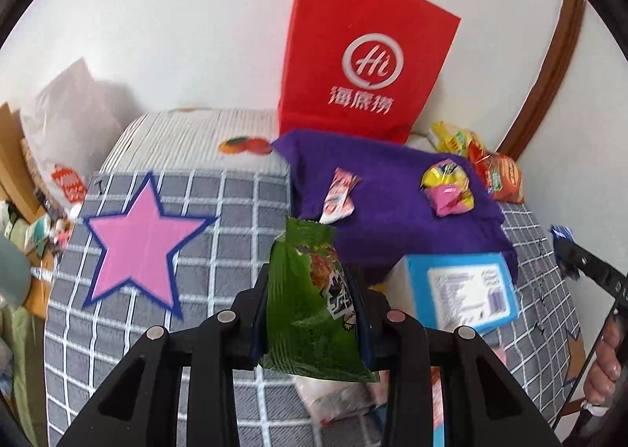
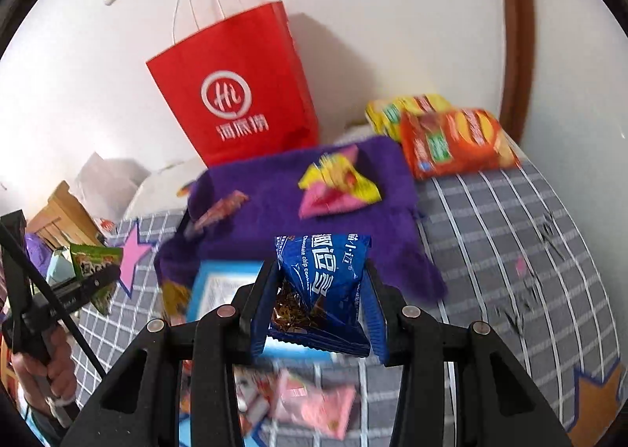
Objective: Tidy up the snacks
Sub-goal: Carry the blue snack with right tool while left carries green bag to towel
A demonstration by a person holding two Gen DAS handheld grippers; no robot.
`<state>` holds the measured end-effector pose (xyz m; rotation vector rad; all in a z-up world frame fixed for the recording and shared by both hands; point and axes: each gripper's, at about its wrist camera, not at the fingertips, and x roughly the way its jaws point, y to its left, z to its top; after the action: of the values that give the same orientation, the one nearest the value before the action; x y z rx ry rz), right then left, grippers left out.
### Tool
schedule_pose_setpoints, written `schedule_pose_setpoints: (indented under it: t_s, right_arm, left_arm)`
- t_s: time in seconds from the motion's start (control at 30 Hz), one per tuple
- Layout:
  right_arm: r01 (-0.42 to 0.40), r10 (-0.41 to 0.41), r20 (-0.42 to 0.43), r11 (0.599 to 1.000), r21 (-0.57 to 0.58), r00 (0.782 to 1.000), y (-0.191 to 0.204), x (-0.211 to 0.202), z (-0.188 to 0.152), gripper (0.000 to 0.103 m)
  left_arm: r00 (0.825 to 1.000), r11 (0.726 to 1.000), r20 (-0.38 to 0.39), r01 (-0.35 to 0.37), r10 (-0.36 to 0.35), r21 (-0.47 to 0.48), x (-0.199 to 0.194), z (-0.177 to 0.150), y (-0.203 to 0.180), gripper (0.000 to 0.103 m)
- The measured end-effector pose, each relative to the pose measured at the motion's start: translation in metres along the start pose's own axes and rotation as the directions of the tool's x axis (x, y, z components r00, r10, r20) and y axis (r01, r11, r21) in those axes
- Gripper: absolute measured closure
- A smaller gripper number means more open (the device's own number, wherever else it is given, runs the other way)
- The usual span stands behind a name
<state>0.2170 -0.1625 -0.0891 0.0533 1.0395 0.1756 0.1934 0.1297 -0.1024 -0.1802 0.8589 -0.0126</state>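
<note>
Red paper bag [image 1: 361, 54]: a white ring logo enclosing "Hi" is showing on its front, with three white Chinese characters, 海底捞, sitting beneath it; the bag is standing at the far edge of the bed.
Blue snack packet [image 2: 325, 282]: "Chocolate chip cookies" is running in small white letters along its left side, beside large white Chinese characters that are blurring past reading.
Green snack packet [image 1: 314, 301]: bold black-and-white characters are showing on its front but are not reading clearly.
Blue box [image 1: 463, 290]: a white label is carrying fine print, too small to read.
</note>
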Motion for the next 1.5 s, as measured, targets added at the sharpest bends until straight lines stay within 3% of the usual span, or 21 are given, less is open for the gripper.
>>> schedule_pose_setpoints:
  t_s: [0.23,0.63,0.83,1.0,1.5]
  right_arm:
    - [-0.042,0.042,0.009,0.999,0.014,0.999,0.004,0.024,0.028,0.061]
    - [-0.045,0.045,0.000,0.998,0.044,0.999,-0.017,0.074,0.057,0.061]
    - [-0.059,0.060,-0.019,0.998,0.029,0.998,-0.024,0.104,0.050,0.061]
    - [-0.081,0.081,-0.032,0.996,0.026,0.996,-0.027,0.113,0.039,0.061]
    - [-0.011,0.011,-0.060,1.000,0.007,0.998,-0.029,0.138,0.021,0.061]
  left_arm:
    - [0.999,1.000,0.040,-0.001,0.000,0.030,0.009,0.028,-0.022,0.070]
    - [0.998,0.999,0.060,0.013,-0.016,0.046,0.038,0.067,-0.050,0.070]
    - [0.999,0.999,0.048,0.016,-0.019,0.051,0.063,0.075,-0.058,0.070]
    - [1.000,0.998,-0.007,0.017,-0.017,0.057,0.088,0.071,-0.059,0.070]
    - [0.999,0.998,-0.034,-0.012,0.015,0.065,0.105,0.065,-0.061,0.070]
